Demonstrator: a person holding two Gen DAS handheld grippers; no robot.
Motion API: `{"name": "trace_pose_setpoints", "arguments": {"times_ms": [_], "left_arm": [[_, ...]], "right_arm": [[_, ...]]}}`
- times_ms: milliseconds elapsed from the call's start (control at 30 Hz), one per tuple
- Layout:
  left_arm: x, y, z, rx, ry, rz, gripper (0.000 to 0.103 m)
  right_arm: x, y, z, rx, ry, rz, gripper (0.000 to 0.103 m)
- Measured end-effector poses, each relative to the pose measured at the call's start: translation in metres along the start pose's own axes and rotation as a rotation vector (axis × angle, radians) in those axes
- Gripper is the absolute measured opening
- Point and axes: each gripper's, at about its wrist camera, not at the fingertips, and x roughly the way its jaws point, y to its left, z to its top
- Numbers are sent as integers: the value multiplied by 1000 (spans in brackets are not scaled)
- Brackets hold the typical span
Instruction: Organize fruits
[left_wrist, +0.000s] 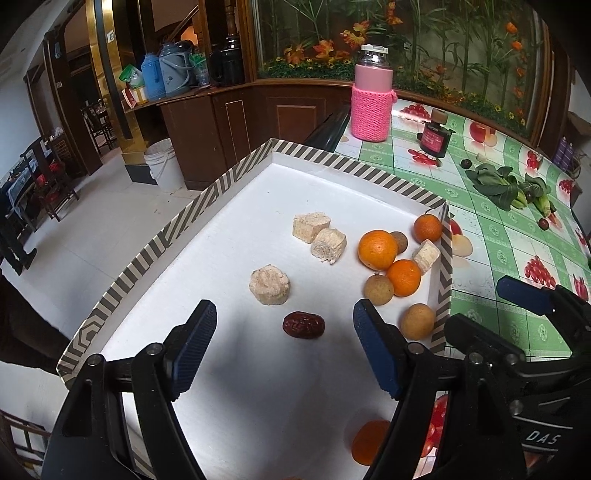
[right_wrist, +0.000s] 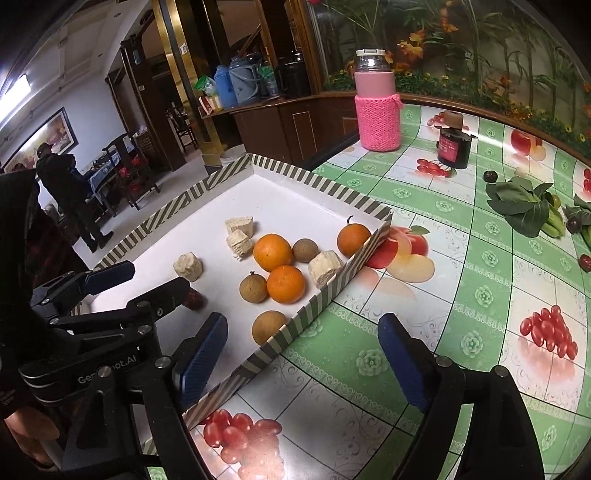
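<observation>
Oranges (left_wrist: 377, 249) w/ longans (left_wrist: 378, 289), striped tray (left_wrist: 147, 254) wall alongside.

Both tongs share one build: the left tongs (left_wrist: 284, 325) and right tongs (right_wrist: 303, 347) have matte black arms with silver screw heads, ribbed blue pads (left_wrist: 195, 347), and white lettering at frame edges.

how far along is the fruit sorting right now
Done: three oranges, three brown longans, a red date and pale sugarcane chunks lie in the striped tray. In hand: nothing; the left gripper is open over the date, the right gripper open at the tray's edge. Left: small dark fruits by the leafy greens remain on the tablecloth.
</observation>
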Motion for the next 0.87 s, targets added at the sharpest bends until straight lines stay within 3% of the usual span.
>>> {"name": "trace_pose_setpoints", "arguments": {"times_ms": [867], "left_arm": [[-6,-6,-1,13,-29,33,77]], "right_arm": [[-2,2,0,-16,12,4,85]]}}
